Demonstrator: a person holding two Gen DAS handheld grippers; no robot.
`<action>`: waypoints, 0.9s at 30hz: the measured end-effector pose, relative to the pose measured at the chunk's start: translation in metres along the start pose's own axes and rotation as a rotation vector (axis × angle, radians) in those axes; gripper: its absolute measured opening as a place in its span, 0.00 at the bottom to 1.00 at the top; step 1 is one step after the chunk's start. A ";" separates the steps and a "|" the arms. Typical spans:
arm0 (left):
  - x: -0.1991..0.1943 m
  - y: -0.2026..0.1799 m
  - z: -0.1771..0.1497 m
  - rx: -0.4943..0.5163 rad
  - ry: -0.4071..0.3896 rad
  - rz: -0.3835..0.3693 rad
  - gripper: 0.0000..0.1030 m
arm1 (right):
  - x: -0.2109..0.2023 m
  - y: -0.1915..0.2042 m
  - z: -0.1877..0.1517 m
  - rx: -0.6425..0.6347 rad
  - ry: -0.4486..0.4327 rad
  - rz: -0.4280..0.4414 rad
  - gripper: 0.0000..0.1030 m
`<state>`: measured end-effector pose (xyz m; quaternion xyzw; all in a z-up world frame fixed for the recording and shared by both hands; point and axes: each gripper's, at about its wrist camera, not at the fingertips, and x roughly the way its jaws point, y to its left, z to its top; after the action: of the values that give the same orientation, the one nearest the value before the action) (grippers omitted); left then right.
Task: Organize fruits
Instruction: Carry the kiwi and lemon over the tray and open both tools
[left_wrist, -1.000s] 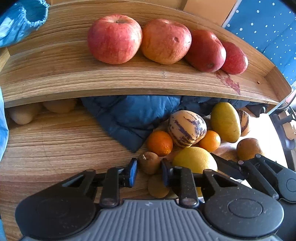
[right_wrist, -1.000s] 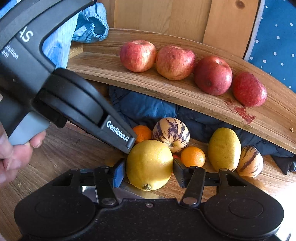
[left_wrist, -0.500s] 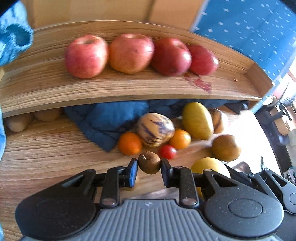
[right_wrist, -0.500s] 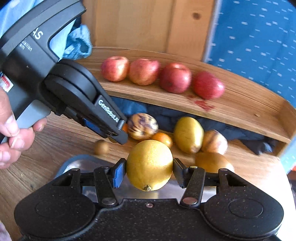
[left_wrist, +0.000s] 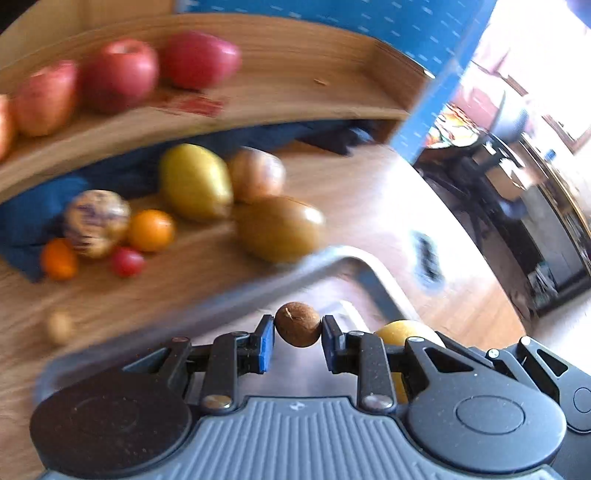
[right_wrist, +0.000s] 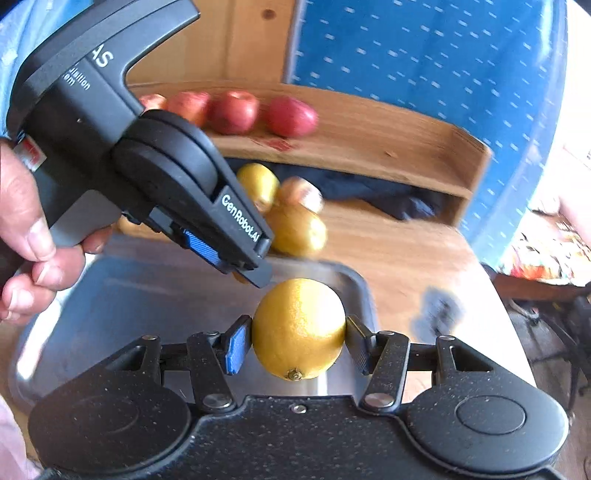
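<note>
Holding a lemon (right_wrist: 298, 328) tight, the right gripper (right_wrist: 298, 345) is hanging over the metal tray (right_wrist: 147, 288); the left gripper (left_wrist: 297, 334) is squeezing a small brown fruit (left_wrist: 297, 324). Many fruits are waiting on the table (left_wrist: 369, 192).

I hold a small round brown fruit (left_wrist: 297, 324) pinched between my left gripper's (left_wrist: 297, 330) pads, and a big yellow lemon (right_wrist: 298, 329), stem end down, clamped in my right gripper (right_wrist: 295, 341); both hang over the near steel tray (right_wrist: 147, 291). Far off, red apples (right_wrist: 236, 110) line the wooden shelf (right_wrist: 388, 147); mixed fruits (left_wrist: 192, 181) lie below it.
</note>
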<state>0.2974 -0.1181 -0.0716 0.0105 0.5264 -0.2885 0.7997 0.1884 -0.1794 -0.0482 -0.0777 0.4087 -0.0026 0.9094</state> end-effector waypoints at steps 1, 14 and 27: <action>0.004 -0.009 -0.002 0.009 0.008 -0.009 0.29 | -0.003 -0.007 -0.005 0.007 0.008 -0.006 0.55; 0.026 -0.051 -0.021 0.012 0.065 -0.013 0.29 | -0.026 -0.034 -0.043 0.004 0.041 0.029 0.55; 0.020 -0.037 -0.031 -0.029 0.076 0.011 0.30 | -0.018 -0.029 -0.040 -0.026 0.062 0.077 0.55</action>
<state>0.2595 -0.1481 -0.0915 0.0128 0.5603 -0.2759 0.7809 0.1486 -0.2129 -0.0571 -0.0737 0.4392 0.0353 0.8947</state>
